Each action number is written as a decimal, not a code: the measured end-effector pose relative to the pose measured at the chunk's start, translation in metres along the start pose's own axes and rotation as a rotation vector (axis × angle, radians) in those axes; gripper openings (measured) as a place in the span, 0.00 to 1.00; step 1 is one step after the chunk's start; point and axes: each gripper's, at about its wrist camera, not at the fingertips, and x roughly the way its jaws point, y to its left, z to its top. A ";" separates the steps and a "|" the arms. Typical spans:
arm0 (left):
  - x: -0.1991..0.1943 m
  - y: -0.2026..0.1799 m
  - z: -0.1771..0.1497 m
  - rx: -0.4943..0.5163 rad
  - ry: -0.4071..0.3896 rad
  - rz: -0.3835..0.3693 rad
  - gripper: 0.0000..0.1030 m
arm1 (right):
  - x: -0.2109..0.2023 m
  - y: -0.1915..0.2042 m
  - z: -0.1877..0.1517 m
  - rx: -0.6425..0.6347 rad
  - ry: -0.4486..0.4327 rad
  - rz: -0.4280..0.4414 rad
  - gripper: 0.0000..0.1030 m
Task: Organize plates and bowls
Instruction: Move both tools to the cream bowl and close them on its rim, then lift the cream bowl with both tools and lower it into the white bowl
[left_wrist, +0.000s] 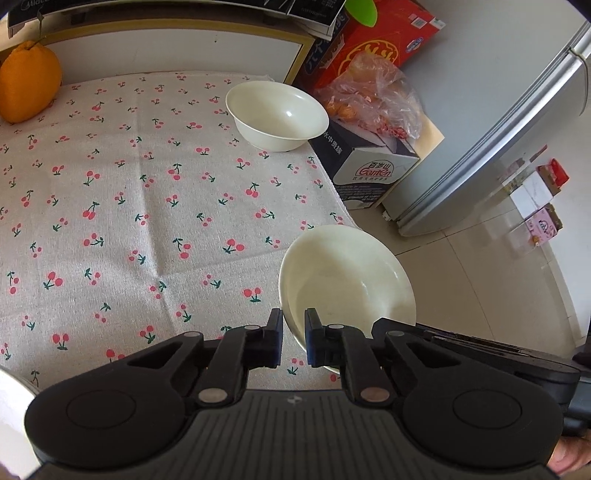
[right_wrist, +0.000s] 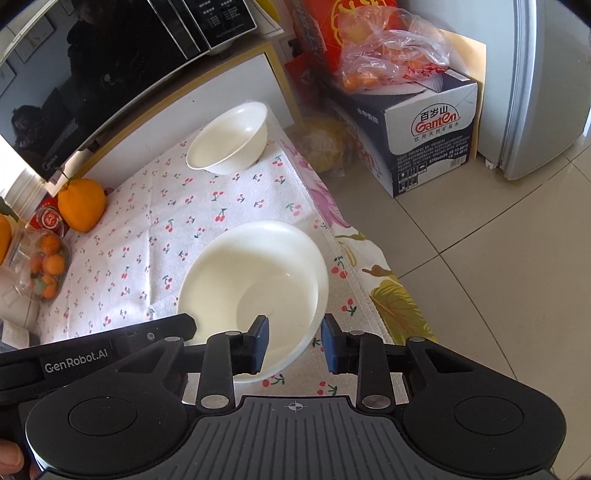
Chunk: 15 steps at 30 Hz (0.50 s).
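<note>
Surface: a table under a cherry-print cloth (left_wrist: 147, 192), with pale floor tiles (right_wrist: 498, 258) to the right of its edge.
Left gripper (left_wrist: 294, 341): its jaws are clamped on the near-left rim of the near bowl (left_wrist: 347, 284); the rim runs through the narrow gap, one pad outside the wall, one inside.
Right gripper (right_wrist: 294, 345): its jaws straddle the near-right rim of that same bowl (right_wrist: 255, 291), the left finger inside the basin and the right finger outside over the cloth; the rim sits in the gap, and whether the pads actually press on it cannot be told.
Near bowl: white, wide and shallow, empty, at the right edge of the table, low and right of centre in the left wrist view, centre in the right wrist view.
Other gripper's body: a black arm marked GenRobot.AI (right_wrist: 74, 365) crosses the lower left of the right wrist view beside the bowl.
Far bowl (left_wrist: 277, 114): white, deeper, upright and empty, well apart from the near bowl, at the far right corner of the cloth, upper centre of both views.
Large orange fruit (left_wrist: 29, 85): upper left of the left wrist view, on the far left of the table.
Cardboard box (right_wrist: 432, 140): on the floor beyond the table, upper right, with a plastic bag of oranges (right_wrist: 388, 55) on top.
Fridge (left_wrist: 517, 129): grey, at the right edge.
Microwave (right_wrist: 110, 74): dark and glossy, upper left of the right wrist view.
</note>
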 end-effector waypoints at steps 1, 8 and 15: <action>0.001 0.002 0.000 -0.008 0.001 -0.002 0.10 | 0.000 -0.001 0.000 0.003 -0.001 -0.001 0.18; 0.000 0.008 -0.001 -0.053 -0.010 -0.045 0.08 | 0.002 -0.002 -0.001 0.001 0.007 -0.017 0.15; 0.006 0.010 0.000 -0.070 0.017 -0.055 0.12 | 0.000 0.002 -0.002 -0.022 -0.001 -0.015 0.12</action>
